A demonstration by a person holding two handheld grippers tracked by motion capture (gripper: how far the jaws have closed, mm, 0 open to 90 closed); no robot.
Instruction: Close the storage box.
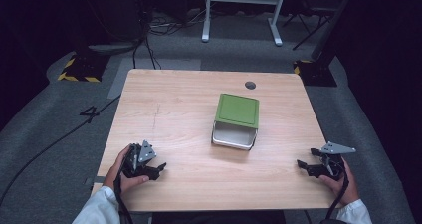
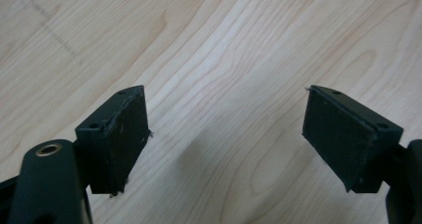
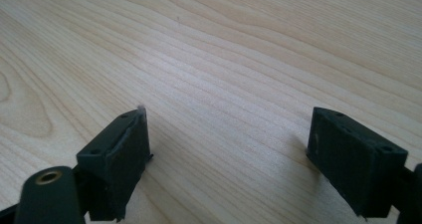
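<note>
High view: left gripper (image 1: 158,169) is sitting at the table's (image 1: 179,114) near-left edge, jaws apart, holding nothing. Right gripper (image 1: 304,166) is resting near-right, also spread and empty. Btwn them, farther back, a white box (image 1: 233,136) is lying w/ its green lid (image 1: 238,110) tilted over it; the inside is hidden.

Left gripper view: jaws are gaping wide over bare wood, pads (image 2: 124,144) gripping nothing; can't tell if tips are touching the top.

Right gripper view: jaws are standing wide open, empty, close to the wood
</note>
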